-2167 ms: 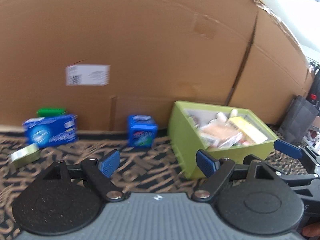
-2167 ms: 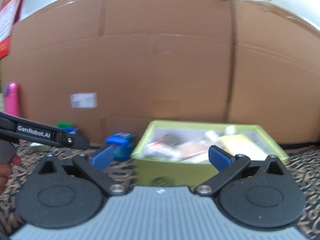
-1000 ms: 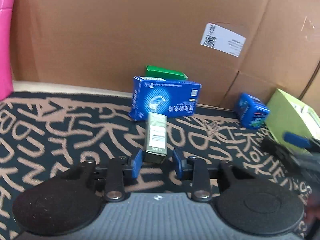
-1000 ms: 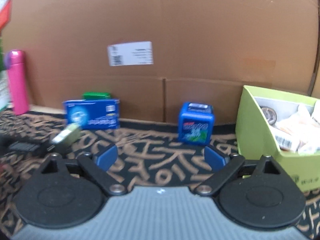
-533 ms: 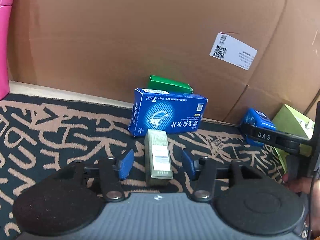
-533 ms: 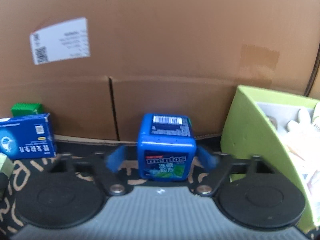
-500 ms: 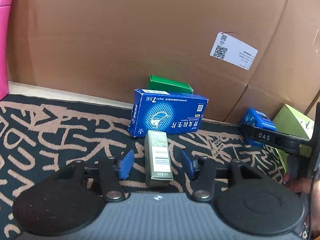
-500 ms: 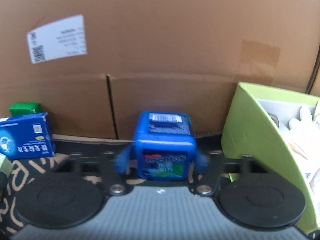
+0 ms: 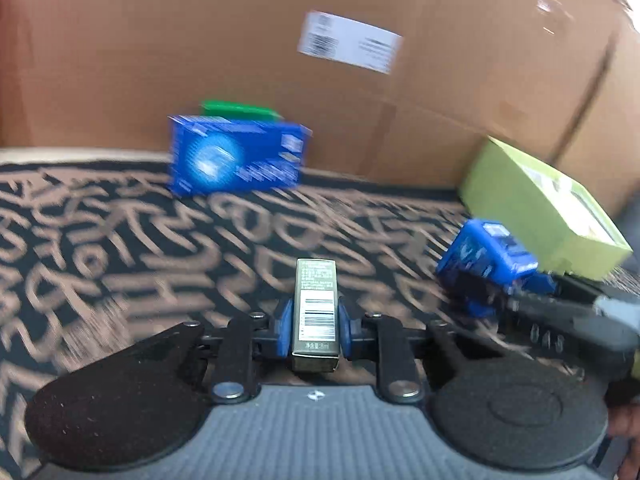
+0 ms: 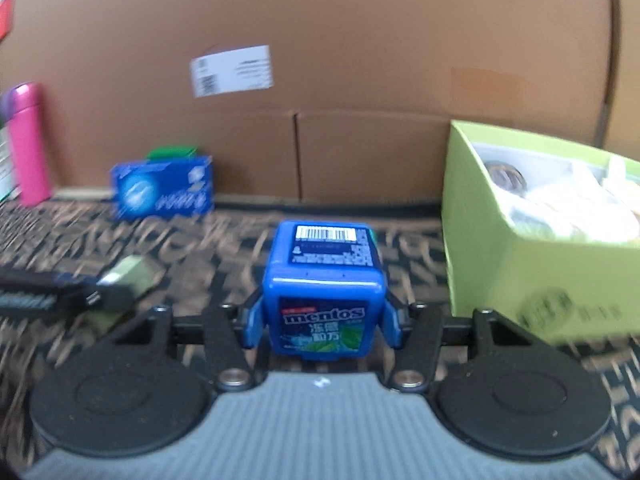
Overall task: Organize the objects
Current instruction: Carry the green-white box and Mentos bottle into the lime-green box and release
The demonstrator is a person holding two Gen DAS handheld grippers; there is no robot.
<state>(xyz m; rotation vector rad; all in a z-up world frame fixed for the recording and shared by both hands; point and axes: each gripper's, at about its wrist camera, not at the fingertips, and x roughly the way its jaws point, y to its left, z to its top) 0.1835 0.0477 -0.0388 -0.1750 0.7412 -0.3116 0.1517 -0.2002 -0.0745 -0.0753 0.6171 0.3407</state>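
Left tongs (image 9: 314, 330) have just clenched on the slim carton (image 9: 316, 312) mid-length, right tongs (image 10: 322, 322) grip the mentos tub (image 10: 324, 292) by its flat sides—both prob. light, stiff, carton crushable—above the patterned mat near the green bin (image 10: 500, 280).

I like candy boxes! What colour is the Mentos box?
The Mentos box is bright blue, with a green splash on its front. It shows best in the right wrist view.

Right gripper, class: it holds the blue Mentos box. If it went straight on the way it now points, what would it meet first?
Probably the patterned mat, since the right gripper, shut on the Mentos box, tilts downward. Beyond that stands the cardboard wall. The green bin sits off to the right, seemingly clear, though depth is uncertain.
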